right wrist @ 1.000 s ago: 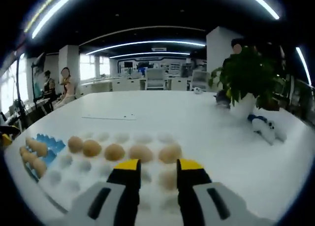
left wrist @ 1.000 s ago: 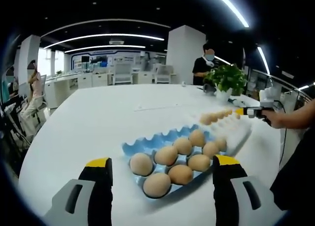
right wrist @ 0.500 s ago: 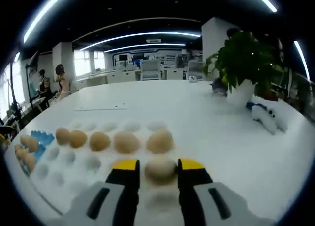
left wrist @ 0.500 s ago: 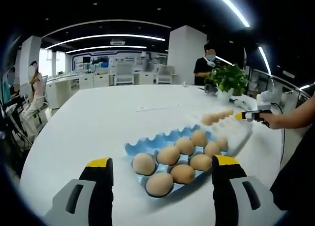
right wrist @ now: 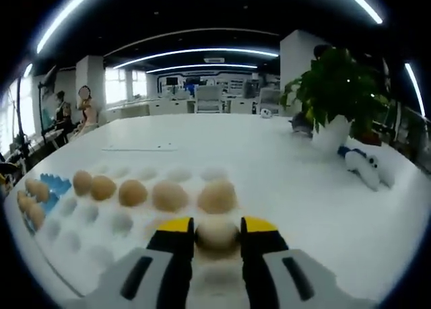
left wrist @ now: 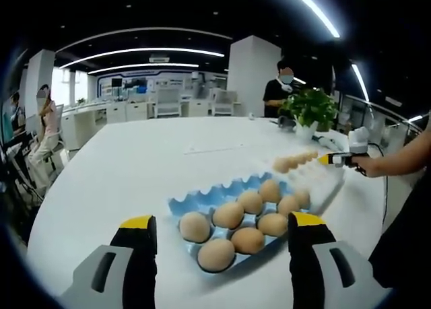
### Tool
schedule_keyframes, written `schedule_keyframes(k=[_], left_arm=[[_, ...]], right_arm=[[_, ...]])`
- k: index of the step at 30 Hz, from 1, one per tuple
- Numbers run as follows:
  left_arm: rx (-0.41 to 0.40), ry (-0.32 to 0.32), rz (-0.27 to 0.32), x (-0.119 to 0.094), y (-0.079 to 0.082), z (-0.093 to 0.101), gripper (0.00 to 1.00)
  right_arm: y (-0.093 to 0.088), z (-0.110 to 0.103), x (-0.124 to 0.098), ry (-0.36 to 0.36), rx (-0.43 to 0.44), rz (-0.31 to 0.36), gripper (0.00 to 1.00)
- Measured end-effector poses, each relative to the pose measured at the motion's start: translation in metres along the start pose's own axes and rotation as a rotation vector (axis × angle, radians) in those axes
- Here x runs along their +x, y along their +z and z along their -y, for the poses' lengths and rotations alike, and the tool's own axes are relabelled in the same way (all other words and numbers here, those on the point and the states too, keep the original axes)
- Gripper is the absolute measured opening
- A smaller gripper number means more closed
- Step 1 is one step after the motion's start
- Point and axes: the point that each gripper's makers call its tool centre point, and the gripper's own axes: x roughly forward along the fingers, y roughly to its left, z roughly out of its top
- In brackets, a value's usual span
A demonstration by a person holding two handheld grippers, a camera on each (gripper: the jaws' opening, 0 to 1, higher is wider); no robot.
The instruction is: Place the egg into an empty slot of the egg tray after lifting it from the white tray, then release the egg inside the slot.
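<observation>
Since 1 second ago, the right claw (right wrist: 217, 229) closed on an egg (right wrist: 217, 232) over the white tray (right wrist: 101, 255); the left claw (left wrist: 215, 223) hangs open. Squeezing harder could crack it.

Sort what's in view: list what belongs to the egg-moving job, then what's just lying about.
Job:
- right claw, shut on an egg
- white tray with a row of eggs
- blue egg tray, partly filled
- left claw, open, holding nothing

Lying about:
- potted plant
- white and blue toy
- sheet of paper
</observation>
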Motion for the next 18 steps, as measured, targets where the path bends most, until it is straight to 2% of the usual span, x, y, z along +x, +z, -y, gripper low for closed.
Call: schedule_keyframes(k=[9, 12, 18], left_arm=[[0.001, 0.014, 0.006, -0.002, 0.001, -0.004, 0.81], [0.001, 0.017, 0.007, -0.003, 0.000, -0.005, 0.81], [0.001, 0.028, 0.006, -0.003, -0.001, -0.008, 0.83]], right_arm=[[0.004, -0.004, -0.008, 0.002, 0.005, 0.002, 0.25], [0.014, -0.005, -0.014, 0.001, -0.013, 0.029, 0.25], [0.037, -0.016, -0.028, 0.040, 0.020, 0.083, 0.25]])
